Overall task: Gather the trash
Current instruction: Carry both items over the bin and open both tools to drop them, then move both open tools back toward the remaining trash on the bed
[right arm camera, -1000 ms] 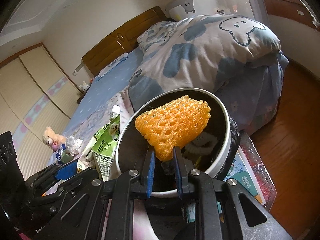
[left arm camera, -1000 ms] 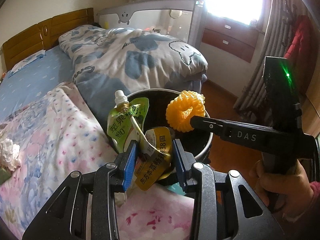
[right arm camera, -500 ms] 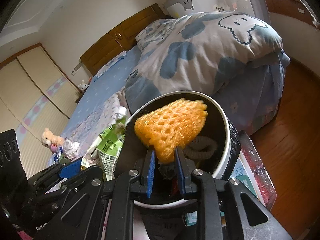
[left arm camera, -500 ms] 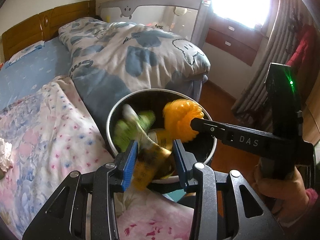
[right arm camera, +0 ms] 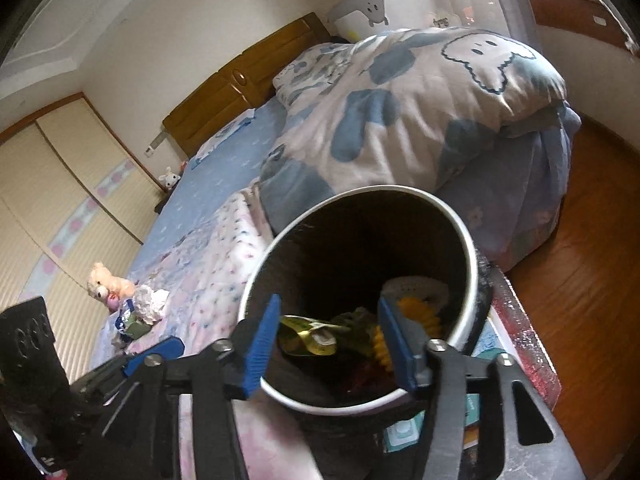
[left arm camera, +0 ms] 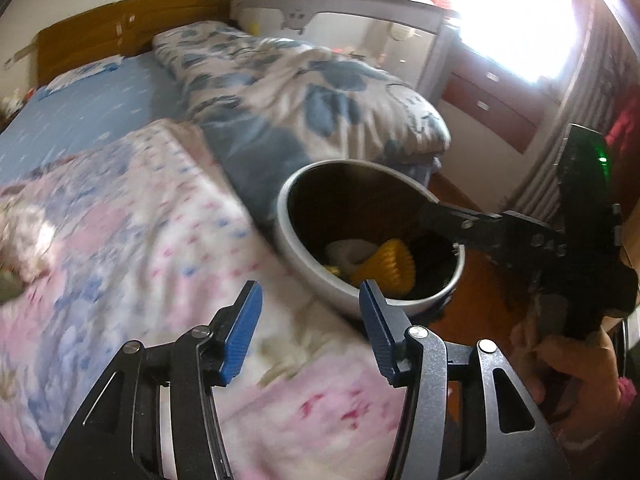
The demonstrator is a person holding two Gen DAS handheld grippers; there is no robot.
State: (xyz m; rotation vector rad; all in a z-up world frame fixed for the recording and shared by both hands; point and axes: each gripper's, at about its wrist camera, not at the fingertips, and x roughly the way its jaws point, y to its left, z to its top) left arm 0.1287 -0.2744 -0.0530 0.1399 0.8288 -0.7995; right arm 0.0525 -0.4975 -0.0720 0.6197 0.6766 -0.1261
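Since the orange foam net [right arm camera: 420,314] and the green-and-yellow drink pouch [right arm camera: 316,334] now lie at the bottom of the trash bin [left arm camera: 312,280], in the lower middle of both views, both drops look done. Both sets of tongs have just been opening, and nothing sits between their blue pads: the right tongs [right arm camera: 328,344] gape over the bin's mouth, the left tongs [left arm camera: 310,328] over the pink floral blanket [left arm camera: 160,248] at lower centre. The sensible next step is probably to lift each straight up before swinging away, so no pad catches the pale rim. More trash, a crumpled white tissue [right arm camera: 150,304], waits at the left edge on the bed, near a small teddy bear [right arm camera: 106,282]. Open blanket lies that way; the wooden floor [right arm camera: 592,240] at right is free.
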